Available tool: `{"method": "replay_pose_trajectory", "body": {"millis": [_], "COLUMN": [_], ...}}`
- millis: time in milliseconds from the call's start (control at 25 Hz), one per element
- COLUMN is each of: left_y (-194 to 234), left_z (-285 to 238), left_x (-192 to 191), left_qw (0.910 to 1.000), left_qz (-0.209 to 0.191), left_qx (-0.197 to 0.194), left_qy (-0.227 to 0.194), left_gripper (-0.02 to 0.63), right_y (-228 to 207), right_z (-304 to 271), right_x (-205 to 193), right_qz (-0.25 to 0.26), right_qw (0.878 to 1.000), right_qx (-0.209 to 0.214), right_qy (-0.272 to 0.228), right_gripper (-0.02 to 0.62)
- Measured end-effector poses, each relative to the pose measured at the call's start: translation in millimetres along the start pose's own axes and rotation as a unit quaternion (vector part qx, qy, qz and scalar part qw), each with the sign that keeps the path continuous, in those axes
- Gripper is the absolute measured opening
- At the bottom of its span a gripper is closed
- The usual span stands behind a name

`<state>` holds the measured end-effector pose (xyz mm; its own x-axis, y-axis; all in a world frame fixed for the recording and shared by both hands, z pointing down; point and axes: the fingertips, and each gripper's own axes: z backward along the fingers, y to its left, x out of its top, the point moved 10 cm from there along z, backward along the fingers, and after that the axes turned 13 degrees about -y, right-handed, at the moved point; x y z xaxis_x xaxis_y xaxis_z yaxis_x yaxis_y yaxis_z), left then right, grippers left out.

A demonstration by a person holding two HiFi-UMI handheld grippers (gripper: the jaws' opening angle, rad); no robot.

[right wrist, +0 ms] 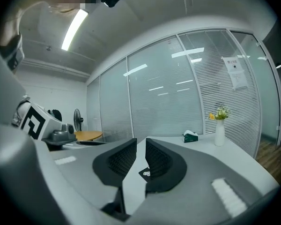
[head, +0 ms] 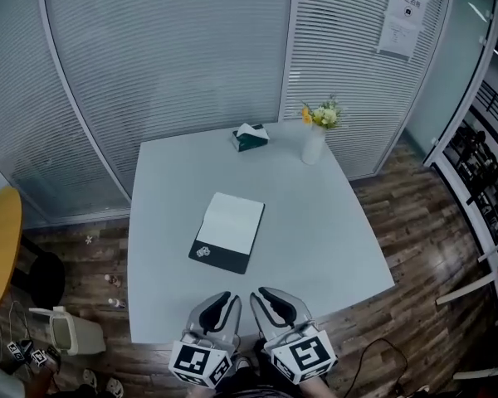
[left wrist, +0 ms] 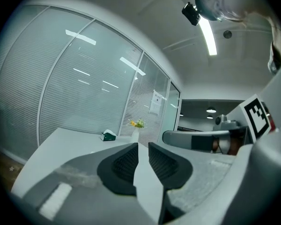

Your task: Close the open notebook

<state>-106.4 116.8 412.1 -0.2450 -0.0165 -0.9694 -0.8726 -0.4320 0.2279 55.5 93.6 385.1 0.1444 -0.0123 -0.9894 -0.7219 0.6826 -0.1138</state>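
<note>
Nearest to me, at the bottom of the head view, my left hand-held gripper (head: 222, 299) and right hand-held gripper (head: 270, 295) sit side by side, with their tips over the near edge of the desk (head: 332, 247). My hands behind the marker cubes (head: 201, 363) are cut off by the frame. Each gripper's own view shows its jaws a narrow way apart, with nothing between the pads.

Ahead of the tips and well apart from them, the notebook (head: 228, 232) lies near the middle of the desk, skewed. It is almost straight ahead of the left hand-held gripper and ahead and to the left of the right one. A white page faces up. The black cover shows along its near end, and it carries a small pale sticker whose design I cannot make out. In the right gripper view only a dark corner of the notebook, with that pale mark, shows through the gap between the jaws; the jaws hide the rest. In the left gripper view the jaws cover it altogether.

Farther off, near the desk's far edge, stand a green tissue box (head: 249, 138) and a white vase (head: 313, 148) of flowers (head: 322, 114). Behind them, a notice (head: 401, 19) hangs on the glass wall (head: 166, 56), its print too small to read. On the floor to my left are a pale bin (head: 62, 330) and a yellow round table (head: 0, 243), which the frame cuts off.
</note>
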Motion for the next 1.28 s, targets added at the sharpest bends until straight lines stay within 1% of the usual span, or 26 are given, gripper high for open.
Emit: {"method": "replay_pose_trajectory", "body": {"millis": [160,480,680,880,1000,1280], "left_y": [0.2,-10.0,-7.9,-0.6,7.2,39.6], "left_z": [-37.8,-94.8,-117.9,-132.5,-142.1,-160.4], "left_x": [5.6,3.1,-7.1,-16.1,-20.9,-33.2], "left_qw": [0.9997,0.9979,0.9962,0.9945,0.994,0.9934], "left_qz": [-0.011,-0.021,-0.028,-0.027,-0.025,-0.016], "left_qx": [0.02,0.06,0.082,0.101,0.105,0.098], "left_qy": [-0.009,-0.011,-0.003,0.007,0.018,0.058], "left_gripper": [0.06,0.06,0.065,0.075,0.075,0.075], "right_y": [-33.5,-97.5,-122.0,-137.2,-145.3,-158.0], "right_z": [-23.0,-43.6,-56.3,-68.5,-77.4,-101.8], "right_x": [6.2,8.5,-0.2,-10.1,-13.1,-24.3], "right_qz": [-0.005,-0.011,-0.011,-0.018,-0.019,-0.036], "right_qw": [1.0,0.998,0.996,0.995,0.994,0.995], "right_qx": [0.028,0.057,0.085,0.1,0.099,0.076], "right_qy": [-0.003,0.001,0.014,0.025,0.031,0.047], "right_gripper": [0.061,0.061,0.061,0.063,0.063,0.063]}}
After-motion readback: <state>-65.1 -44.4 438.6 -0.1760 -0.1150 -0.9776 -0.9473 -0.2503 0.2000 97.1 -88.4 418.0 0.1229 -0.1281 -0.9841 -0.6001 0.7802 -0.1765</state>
